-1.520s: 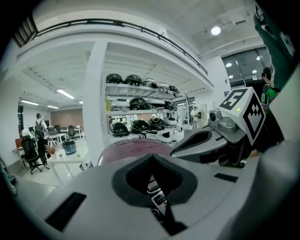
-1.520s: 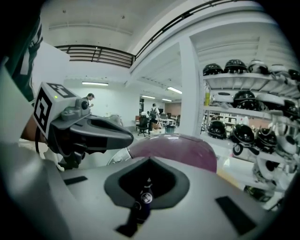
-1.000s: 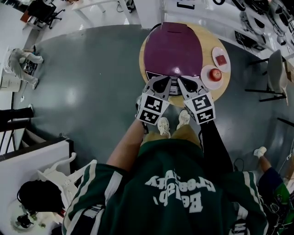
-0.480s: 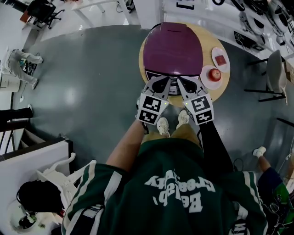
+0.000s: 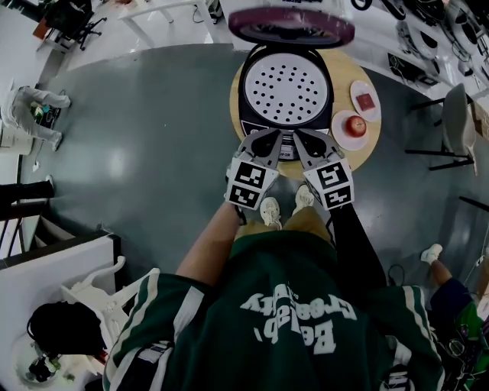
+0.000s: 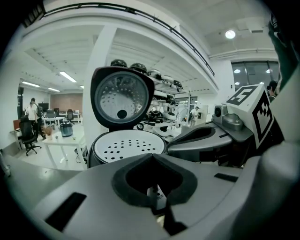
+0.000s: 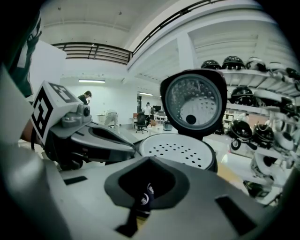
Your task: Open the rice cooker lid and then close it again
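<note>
The rice cooker (image 5: 286, 92) stands on a round wooden table (image 5: 348, 156). Its purple lid (image 5: 290, 23) is raised upright at the back, baring the white perforated inner plate (image 6: 127, 145). My left gripper (image 5: 273, 149) and right gripper (image 5: 302, 149) sit side by side at the cooker's front panel, tips almost touching each other. Both are shut with nothing between the jaws. The right gripper view shows the lid's shiny underside (image 7: 193, 103) above the plate (image 7: 177, 150).
A plate with a red apple (image 5: 356, 124) and a smaller plate with a red item (image 5: 368, 99) lie on the table right of the cooker. A chair (image 5: 458, 122) stands farther right. Grey floor surrounds the table.
The lid was down over the cooker in both earlier frames; now it has swung up and back, exposing the inner plate. Both grippers have stayed at the front panel.
</note>
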A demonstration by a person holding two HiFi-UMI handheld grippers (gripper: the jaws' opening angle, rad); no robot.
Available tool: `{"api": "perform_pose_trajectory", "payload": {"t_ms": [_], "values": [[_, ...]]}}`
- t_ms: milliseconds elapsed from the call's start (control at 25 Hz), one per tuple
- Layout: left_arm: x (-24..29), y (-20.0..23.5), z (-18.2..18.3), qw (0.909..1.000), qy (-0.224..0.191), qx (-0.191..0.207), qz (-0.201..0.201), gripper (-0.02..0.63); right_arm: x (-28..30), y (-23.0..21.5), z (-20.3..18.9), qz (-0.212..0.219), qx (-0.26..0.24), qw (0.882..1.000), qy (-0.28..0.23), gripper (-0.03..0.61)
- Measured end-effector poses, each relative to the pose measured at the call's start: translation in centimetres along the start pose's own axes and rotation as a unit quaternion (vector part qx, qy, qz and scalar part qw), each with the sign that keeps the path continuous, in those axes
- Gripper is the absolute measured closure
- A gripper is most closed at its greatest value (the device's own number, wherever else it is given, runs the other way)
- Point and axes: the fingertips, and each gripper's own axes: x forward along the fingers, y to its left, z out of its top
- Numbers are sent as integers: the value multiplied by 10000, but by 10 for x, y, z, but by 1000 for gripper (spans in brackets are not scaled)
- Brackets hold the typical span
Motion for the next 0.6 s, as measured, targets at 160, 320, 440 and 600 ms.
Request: {"api": "perform_pose_trajectory", "payload": {"t_ms": [160,320,440,600], "values": [[1,0,-4,9999,13,-106,-10,614,1,4,-5,128,117,9998,24,575],[0,-1,-6,9999,-10,-137,-45,614,1,11,-7,141,100,9999,-5,575],[0,-1,-6,10000,15,-75,-33,614,2,10,-6,134,110,9998,-3,575],[0,-1,-7,10000,-24,-21,-29,614,2,10,-7,157,98,9998,10,575]]}}
